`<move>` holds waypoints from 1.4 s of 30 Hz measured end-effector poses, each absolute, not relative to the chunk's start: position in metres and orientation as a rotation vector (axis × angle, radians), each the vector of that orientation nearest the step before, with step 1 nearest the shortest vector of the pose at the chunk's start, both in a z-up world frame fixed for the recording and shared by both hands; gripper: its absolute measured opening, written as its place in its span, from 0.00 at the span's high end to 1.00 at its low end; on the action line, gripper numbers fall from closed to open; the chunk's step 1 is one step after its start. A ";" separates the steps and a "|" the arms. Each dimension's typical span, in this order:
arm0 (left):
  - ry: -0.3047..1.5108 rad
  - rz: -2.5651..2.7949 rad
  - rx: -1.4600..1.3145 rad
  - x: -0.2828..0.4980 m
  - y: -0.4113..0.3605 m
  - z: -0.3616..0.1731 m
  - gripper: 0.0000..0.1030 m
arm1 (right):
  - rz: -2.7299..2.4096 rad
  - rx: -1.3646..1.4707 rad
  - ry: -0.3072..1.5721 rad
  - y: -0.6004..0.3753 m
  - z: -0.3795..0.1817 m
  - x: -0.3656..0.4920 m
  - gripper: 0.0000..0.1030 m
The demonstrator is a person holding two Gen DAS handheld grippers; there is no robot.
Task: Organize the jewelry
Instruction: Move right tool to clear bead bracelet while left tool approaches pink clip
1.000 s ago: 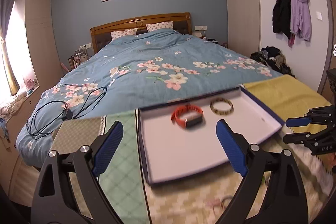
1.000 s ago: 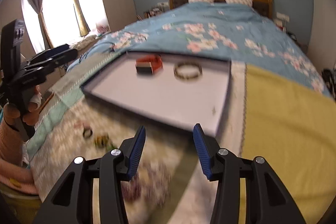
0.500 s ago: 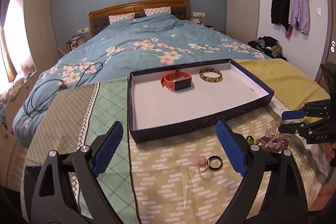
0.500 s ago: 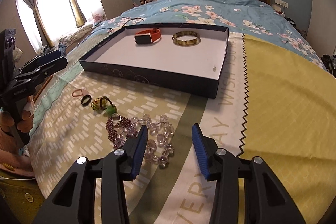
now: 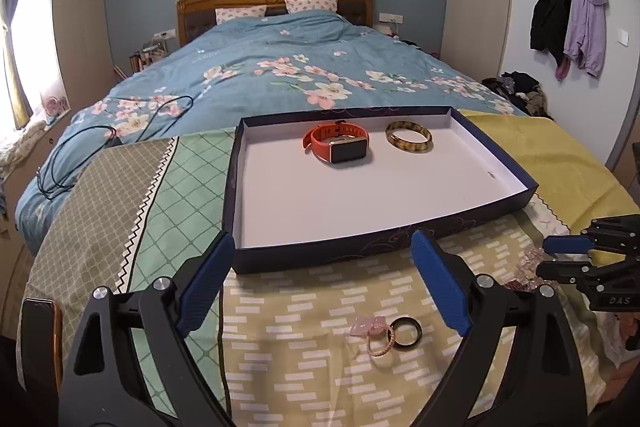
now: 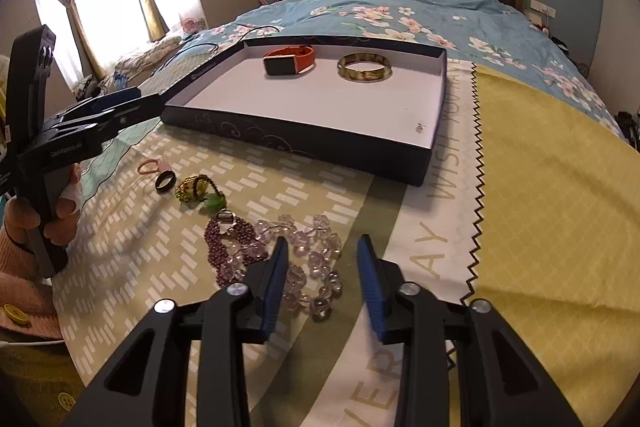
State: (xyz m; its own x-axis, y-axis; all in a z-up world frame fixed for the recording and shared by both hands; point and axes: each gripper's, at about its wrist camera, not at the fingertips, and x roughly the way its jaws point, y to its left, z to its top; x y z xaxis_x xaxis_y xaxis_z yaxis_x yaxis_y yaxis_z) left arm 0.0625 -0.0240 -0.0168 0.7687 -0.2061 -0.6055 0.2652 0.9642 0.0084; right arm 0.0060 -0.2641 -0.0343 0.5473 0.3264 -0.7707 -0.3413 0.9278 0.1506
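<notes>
A dark blue tray [image 5: 400, 199] [image 6: 320, 107] with a white floor holds an orange watch [image 5: 338, 143] [image 6: 288, 61] and a mottled bangle [image 5: 409, 141] [image 6: 365, 67]. In front of it, on the patterned cloth, lie a black ring [image 5: 405, 333] [image 6: 165, 182], a pink loop [image 5: 376, 343], a yellow-green piece [image 6: 196, 187], purple beads [image 6: 224, 243] and a clear bead bracelet [image 6: 316, 259]. My left gripper [image 5: 322, 247] hangs wide open above the ring, empty. My right gripper [image 6: 322, 247] is closing over the clear beads, which lie between its fingers without being pressed.
A yellow cloth [image 6: 540, 187] covers the right side, and a green checked cloth [image 5: 176, 187] the left. A black cable [image 5: 80, 155] lies on the floral duvet. A hand in a pink sleeve [image 6: 24, 239] holds the left gripper's handle.
Both grippers have sunk toward the cloth. The left view now shows the ring and pink loop between its fingers. The right jaws have narrowed over the clear beads.
</notes>
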 end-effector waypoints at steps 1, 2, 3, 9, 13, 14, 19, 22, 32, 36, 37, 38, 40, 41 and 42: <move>0.645 -0.252 0.095 0.062 -0.025 -0.018 0.14 | 0.401 -0.019 0.910 -0.263 -0.034 0.006 0.75; 0.645 -0.253 0.091 0.061 -0.025 -0.018 0.14 | 0.404 -0.022 0.910 -0.263 -0.035 0.005 0.77; 0.641 -0.253 0.088 0.059 -0.026 -0.018 0.14 | 0.403 -0.022 0.910 -0.263 -0.035 0.005 0.77; 0.619 -0.256 0.111 0.044 -0.015 -0.014 0.14 | 0.406 0.005 0.895 -0.266 -0.033 0.004 0.94; 0.617 -0.280 0.128 0.034 -0.010 -0.013 0.14 | 0.394 0.002 0.887 -0.266 -0.030 0.001 0.95; 0.617 -0.288 0.132 0.031 -0.010 -0.013 0.14 | 0.397 0.008 0.884 -0.266 -0.030 0.001 0.95; 0.611 -0.340 0.159 0.020 -0.013 -0.013 0.16 | 0.412 0.058 0.838 -0.270 -0.014 -0.002 1.00; 0.614 -0.367 0.182 0.016 -0.019 -0.014 0.16 | 0.404 0.051 0.825 -0.269 -0.007 -0.003 1.00; 0.645 -0.436 0.222 0.009 -0.038 -0.021 0.19 | 0.371 0.030 0.909 -0.266 -0.031 0.001 0.64; 0.657 -0.456 0.234 0.009 -0.045 -0.025 0.19 | 0.365 0.032 0.918 -0.265 -0.033 0.010 0.64; 0.660 -0.455 0.236 0.009 -0.045 -0.025 0.19 | 0.359 0.016 0.923 -0.262 -0.033 0.012 0.64; 0.663 -0.453 0.236 0.009 -0.045 -0.025 0.19 | 0.353 -0.008 0.921 -0.259 -0.034 0.012 0.64; 0.666 -0.450 0.233 0.010 -0.043 -0.026 0.20 | 0.340 -0.070 0.918 -0.252 -0.034 0.012 0.70; 0.670 -0.444 0.232 0.011 -0.042 -0.026 0.20 | 0.343 -0.085 0.917 -0.251 -0.034 0.011 0.80; 0.674 -0.439 0.230 0.011 -0.039 -0.026 0.21 | 0.354 -0.088 0.919 -0.250 -0.034 0.011 0.83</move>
State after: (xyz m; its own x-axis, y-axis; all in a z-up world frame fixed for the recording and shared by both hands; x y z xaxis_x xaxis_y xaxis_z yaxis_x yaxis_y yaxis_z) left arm 0.0115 -0.0394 -0.0263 0.6952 -0.3164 -0.6454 0.4628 0.8841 0.0651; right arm 0.0110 -0.2498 -0.0338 0.5535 0.2622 -0.7905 -0.3367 0.9386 0.0757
